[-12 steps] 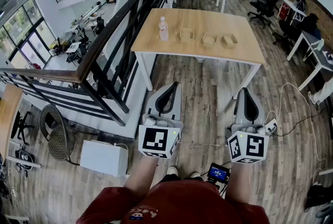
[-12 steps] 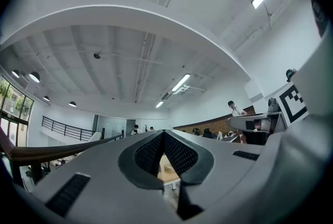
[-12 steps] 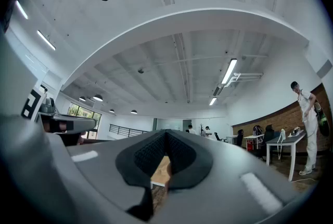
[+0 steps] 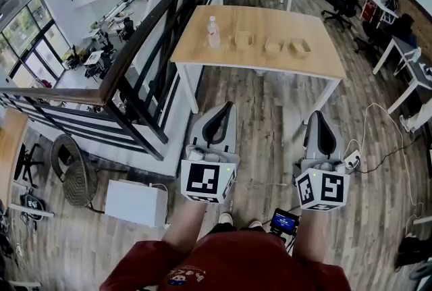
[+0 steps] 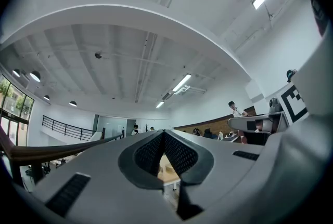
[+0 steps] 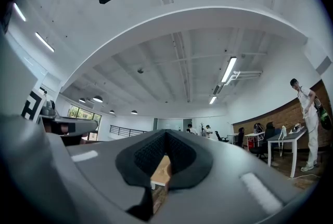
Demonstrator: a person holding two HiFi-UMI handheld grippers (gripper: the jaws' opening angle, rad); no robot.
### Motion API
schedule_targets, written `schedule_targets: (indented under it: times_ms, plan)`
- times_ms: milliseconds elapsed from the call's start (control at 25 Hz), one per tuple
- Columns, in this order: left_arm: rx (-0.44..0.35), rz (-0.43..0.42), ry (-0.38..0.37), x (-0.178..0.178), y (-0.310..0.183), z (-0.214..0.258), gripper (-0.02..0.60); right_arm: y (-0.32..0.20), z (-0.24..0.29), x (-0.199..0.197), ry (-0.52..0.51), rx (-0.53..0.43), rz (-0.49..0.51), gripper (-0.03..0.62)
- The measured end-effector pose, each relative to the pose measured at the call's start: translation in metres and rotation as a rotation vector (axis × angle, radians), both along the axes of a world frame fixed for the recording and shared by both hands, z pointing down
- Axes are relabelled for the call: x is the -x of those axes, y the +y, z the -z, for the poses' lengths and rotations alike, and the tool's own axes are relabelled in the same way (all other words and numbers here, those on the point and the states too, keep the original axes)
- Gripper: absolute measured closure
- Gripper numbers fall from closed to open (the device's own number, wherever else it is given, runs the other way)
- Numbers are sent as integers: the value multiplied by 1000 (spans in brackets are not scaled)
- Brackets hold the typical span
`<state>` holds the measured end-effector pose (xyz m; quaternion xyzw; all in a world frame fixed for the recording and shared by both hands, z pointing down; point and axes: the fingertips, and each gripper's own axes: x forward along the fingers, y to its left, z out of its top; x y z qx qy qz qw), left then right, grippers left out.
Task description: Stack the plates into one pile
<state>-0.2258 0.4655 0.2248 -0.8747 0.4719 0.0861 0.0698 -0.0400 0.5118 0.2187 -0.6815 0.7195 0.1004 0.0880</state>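
While the left gripper [image 4: 227, 109] and right gripper [image 4: 317, 115] hang closed and empty, well short of the table [image 4: 202, 57], three plates [image 4: 273, 47] sit in a row mid-table; they look light and stiff; best pinched at the rim.

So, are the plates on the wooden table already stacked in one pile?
No, the head view shows the three plates lying apart in a row on the table, to the right of the bottle.

Bright, even ceiling-strip light — sharp views, strong fisheye curvature at edges
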Motion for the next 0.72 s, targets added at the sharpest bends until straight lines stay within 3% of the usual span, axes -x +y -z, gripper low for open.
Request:
schedule_targets:
  times_ms: [440, 720]
  plan:
    - [-1, 14, 7, 25, -14, -6, 575, -17, -4, 24, 7, -1, 6, 586]
    - [14, -18, 11, 18, -25, -15, 575, -23, -12, 24, 7, 7, -5, 586]
